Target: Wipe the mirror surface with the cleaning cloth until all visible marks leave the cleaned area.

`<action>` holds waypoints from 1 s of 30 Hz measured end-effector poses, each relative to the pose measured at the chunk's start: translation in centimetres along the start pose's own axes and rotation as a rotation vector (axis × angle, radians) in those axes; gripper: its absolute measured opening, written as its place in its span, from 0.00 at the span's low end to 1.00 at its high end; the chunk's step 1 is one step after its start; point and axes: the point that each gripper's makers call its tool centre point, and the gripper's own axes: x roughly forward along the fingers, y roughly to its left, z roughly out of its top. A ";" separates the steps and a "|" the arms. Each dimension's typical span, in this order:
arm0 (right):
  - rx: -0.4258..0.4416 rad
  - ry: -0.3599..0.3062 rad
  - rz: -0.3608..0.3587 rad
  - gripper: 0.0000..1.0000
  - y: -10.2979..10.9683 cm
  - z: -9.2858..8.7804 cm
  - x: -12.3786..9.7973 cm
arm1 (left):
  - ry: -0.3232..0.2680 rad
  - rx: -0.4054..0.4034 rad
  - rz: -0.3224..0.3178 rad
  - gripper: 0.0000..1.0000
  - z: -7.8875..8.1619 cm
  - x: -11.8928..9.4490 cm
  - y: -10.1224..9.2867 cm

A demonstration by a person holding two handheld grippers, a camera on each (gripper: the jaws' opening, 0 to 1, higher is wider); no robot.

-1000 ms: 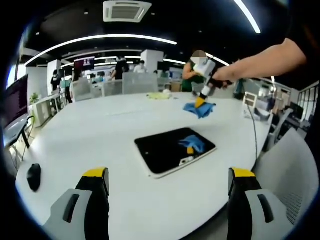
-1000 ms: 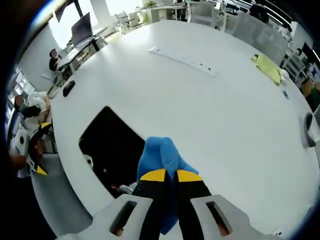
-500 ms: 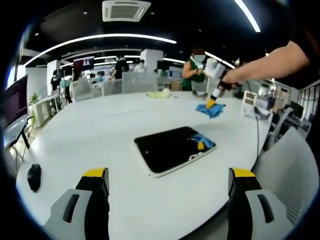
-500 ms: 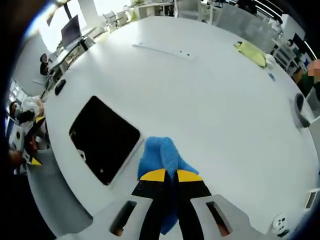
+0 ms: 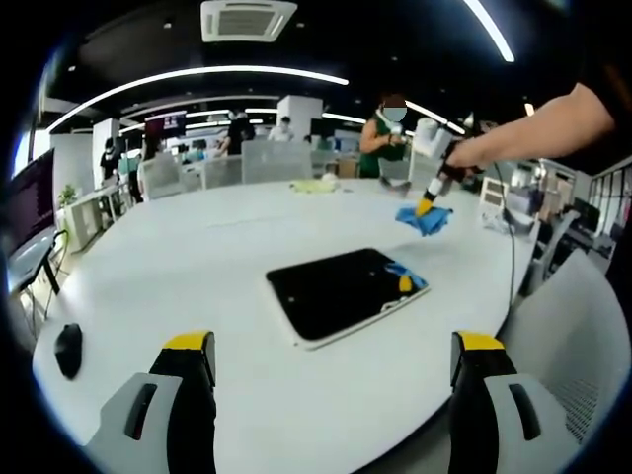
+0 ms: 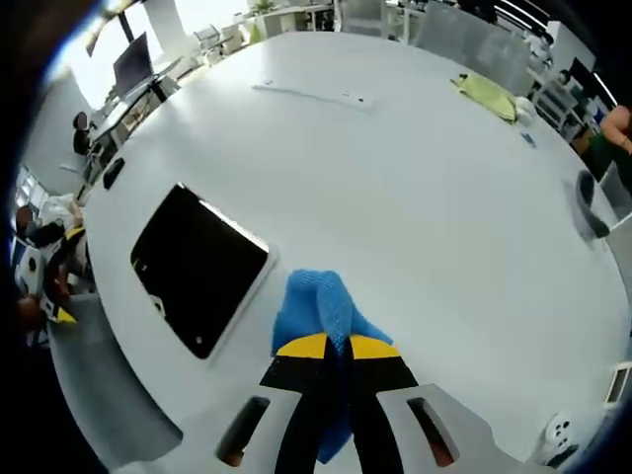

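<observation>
Right gripper [image 6: 331,348] clamps blue cloth [image 6: 321,311]; left gripper [image 5: 331,357] jaws wide, holding nothing.
Mirror [image 5: 343,291] lies flat on table [image 5: 178,267], ahead between left jaws; cloth held clear beyond it.

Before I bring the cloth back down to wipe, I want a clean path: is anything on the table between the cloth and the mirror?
Nothing visible. The right tool holds the blue cloth beside the mirror, with bare white table between them. The yellow cloth and the computer mouse lie well off that path.
</observation>
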 end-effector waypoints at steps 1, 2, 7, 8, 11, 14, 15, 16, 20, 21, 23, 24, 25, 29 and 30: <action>0.004 0.004 0.002 0.02 0.2 -0.2 0.2 | 0.000 0.001 0.002 0.99 0.0 0.0 0.0; 0.008 0.004 0.004 0.02 0.3 -0.3 0.4 | 0.000 0.000 0.002 0.99 0.1 0.0 0.0; 0.028 0.013 0.002 0.02 0.7 -1.2 1.9 | 0.002 0.002 0.000 0.99 0.0 0.0 -0.1; 0.035 0.017 -0.003 0.02 0.8 -1.4 2.2 | 0.003 0.004 0.001 0.99 0.0 0.0 -0.1; 0.047 0.025 -0.001 0.02 1.1 -1.9 3.0 | 0.005 0.002 0.002 0.99 0.1 0.0 -0.1; 0.041 0.029 -0.003 0.02 1.2 -2.2 3.6 | 0.006 0.002 0.005 0.99 0.0 0.0 -0.1; 0.038 0.028 -0.005 0.02 1.3 -2.2 3.8 | 0.007 0.002 0.005 0.99 0.0 0.0 -0.1; 0.034 0.026 -0.008 0.02 1.3 -2.2 3.9 | 0.008 0.003 0.005 0.99 0.0 0.0 -0.1; 0.034 0.025 -0.010 0.02 1.3 -2.3 4.6 | 0.015 0.003 0.005 0.99 -0.2 0.0 0.0; 0.030 0.023 -0.014 0.02 1.3 -2.3 4.8 | 0.016 0.003 0.006 0.99 -0.2 0.0 0.0; 0.032 0.025 -0.020 0.02 1.2 -2.6 5.3 | 0.018 0.004 0.005 0.99 -0.3 0.1 0.0; 0.034 0.027 -0.020 0.02 1.2 -2.7 5.4 | 0.019 0.005 0.002 0.99 -0.3 0.1 0.0; 0.035 0.028 -0.020 0.02 1.2 -2.8 5.6 | 0.020 0.006 0.001 0.99 -0.4 0.1 0.0; 0.056 0.015 -0.021 0.02 1.1 -2.9 5.8 | 0.024 0.005 -0.001 0.99 -0.4 0.1 -0.1; 0.057 0.012 -0.020 0.02 1.1 -2.9 5.8 | 0.025 0.005 -0.002 0.99 -0.4 0.1 -0.1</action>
